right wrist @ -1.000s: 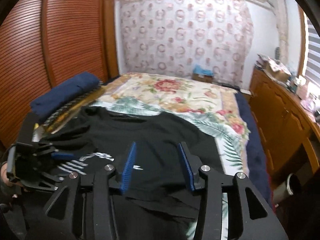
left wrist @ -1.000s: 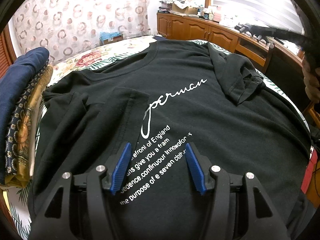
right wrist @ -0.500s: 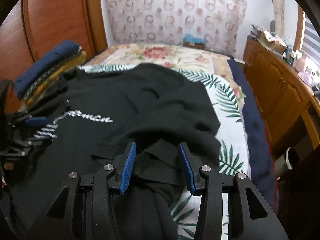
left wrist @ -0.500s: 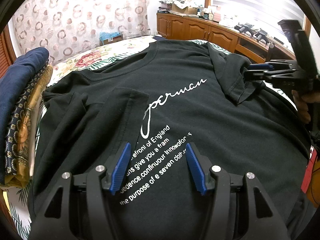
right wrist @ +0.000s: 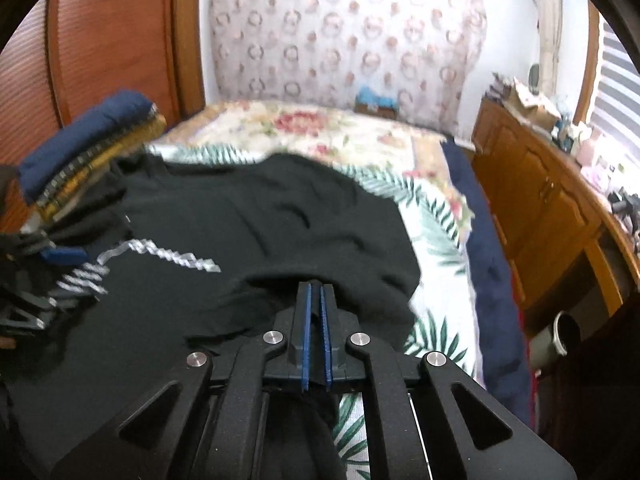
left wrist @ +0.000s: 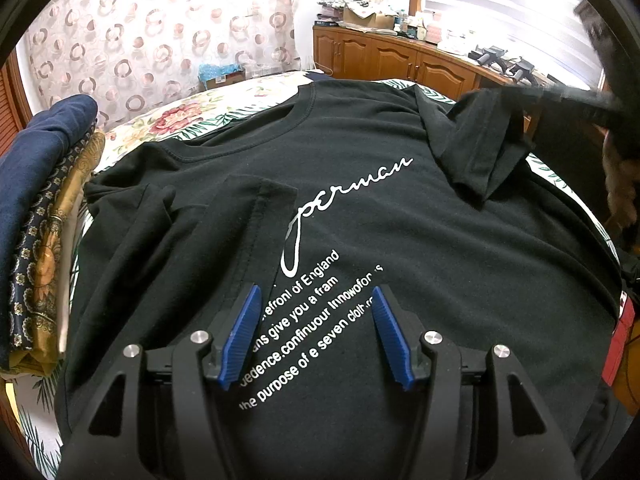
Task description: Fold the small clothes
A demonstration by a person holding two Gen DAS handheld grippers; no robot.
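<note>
A black T-shirt (left wrist: 400,240) with white lettering lies front up on the bed, its left sleeve (left wrist: 240,216) folded in over the chest. My left gripper (left wrist: 316,320) stands open just above the printed lines, with nothing pinched between its blue pads. The right sleeve (left wrist: 480,148) is raised off the shirt, held by my right gripper (left wrist: 560,96), which shows blurred at the upper right. In the right wrist view that gripper (right wrist: 316,308) is shut, its pads close together on black cloth of the T-shirt (right wrist: 240,232), and some fabric hangs beneath the jaws.
A stack of folded clothes (left wrist: 36,208), navy on top, sits at the shirt's left edge. The floral bedspread (right wrist: 432,208) shows beyond and to the right. Wooden cabinets (right wrist: 540,208) with clutter line the right wall. A person's hand (left wrist: 620,184) holds the right gripper.
My right gripper came down onto the right sleeve and closed on it, and the sleeve now stands lifted. The left gripper has stayed where it was, still open.
</note>
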